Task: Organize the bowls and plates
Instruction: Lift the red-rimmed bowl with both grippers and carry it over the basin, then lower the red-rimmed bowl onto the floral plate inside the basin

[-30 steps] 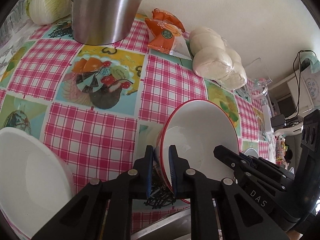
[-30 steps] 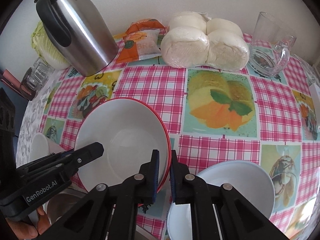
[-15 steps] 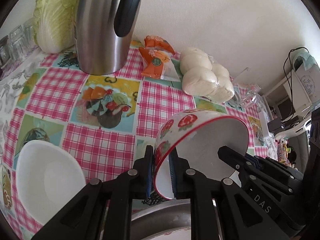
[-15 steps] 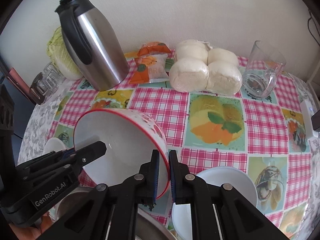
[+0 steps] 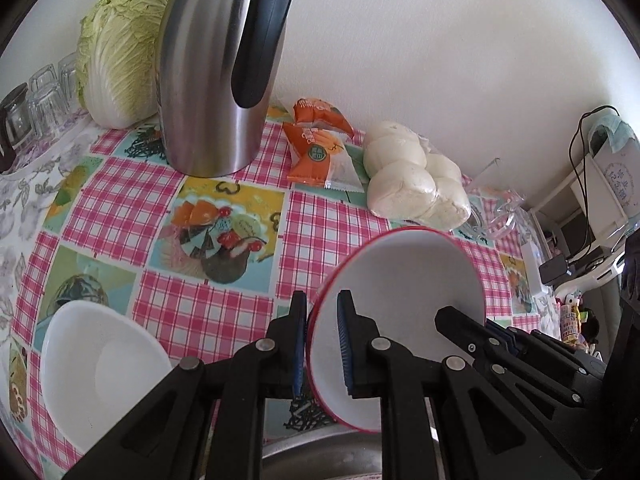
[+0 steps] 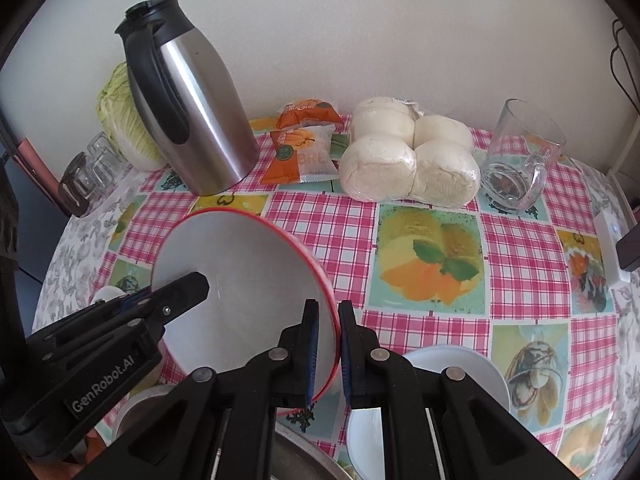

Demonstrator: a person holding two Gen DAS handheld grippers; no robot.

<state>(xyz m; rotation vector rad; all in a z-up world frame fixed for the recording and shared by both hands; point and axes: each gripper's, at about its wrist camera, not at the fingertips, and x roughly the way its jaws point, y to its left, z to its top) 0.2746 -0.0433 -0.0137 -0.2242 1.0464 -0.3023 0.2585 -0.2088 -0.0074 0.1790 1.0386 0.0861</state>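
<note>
A white bowl with a red rim [image 5: 404, 292] [image 6: 244, 280] hangs tilted above the checked tablecloth. My left gripper [image 5: 322, 316] is shut on its left rim, and my right gripper [image 6: 328, 322] is shut on its right rim. Each gripper shows in the other's view: the right gripper [image 5: 460, 320] and the left gripper [image 6: 188, 292] clamp opposite sides. A plain white bowl [image 5: 96, 372] sits on the table at the lower left of the left wrist view. Another white bowl [image 6: 452, 376] lies at the lower right of the right wrist view.
A steel thermos jug [image 6: 188, 120], a cabbage [image 5: 120, 52], orange snack packets [image 6: 304, 148], bagged white buns [image 6: 408, 156], a glass mug [image 6: 520, 160] and small glasses [image 6: 92, 168] line the wall side. A metal basin rim [image 5: 320, 456] shows below the grippers.
Both grippers lifted the red-rimmed bowl off the table and tilted it more upright. The view now takes in more of the back wall.
</note>
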